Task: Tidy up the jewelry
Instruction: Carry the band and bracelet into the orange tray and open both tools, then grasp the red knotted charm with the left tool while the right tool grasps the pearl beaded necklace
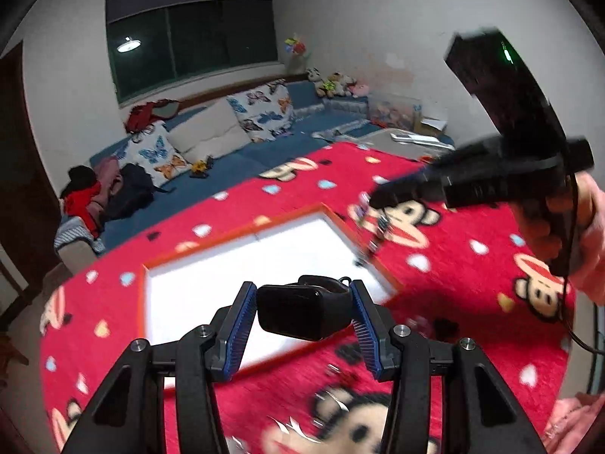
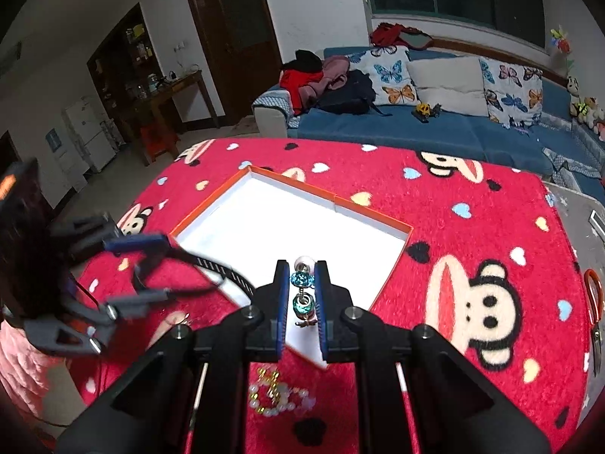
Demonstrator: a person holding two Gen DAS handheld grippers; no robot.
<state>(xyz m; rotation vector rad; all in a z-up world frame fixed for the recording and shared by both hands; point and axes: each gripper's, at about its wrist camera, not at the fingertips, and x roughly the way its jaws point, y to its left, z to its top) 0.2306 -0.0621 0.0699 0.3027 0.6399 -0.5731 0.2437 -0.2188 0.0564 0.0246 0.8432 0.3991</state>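
My left gripper [image 1: 302, 287] is shut on a black smartwatch [image 1: 302, 312], its blue pads pressing on both sides of the case, above the near edge of a shallow white box with an orange rim [image 1: 189, 295]. The right wrist view shows the left gripper [image 2: 151, 268] blurred at the left, with the watch strap [image 2: 223, 276] trailing over the box [image 2: 302, 219]. My right gripper [image 2: 301, 266] is shut on a bead bracelet [image 2: 302, 280] with teal and silver beads, above the box's near corner. In the left wrist view the right gripper [image 1: 378, 198] has the bracelet [image 1: 372, 227] dangling by the box's right rim.
A red blanket with monkey faces [image 2: 472, 265] covers the table. A pearl-and-gold piece of jewelry [image 2: 280, 393] lies on it near my right gripper. Orange-handled scissors [image 2: 593, 295] lie at the right edge. A blue sofa with cushions [image 2: 435, 121] stands beyond the table.
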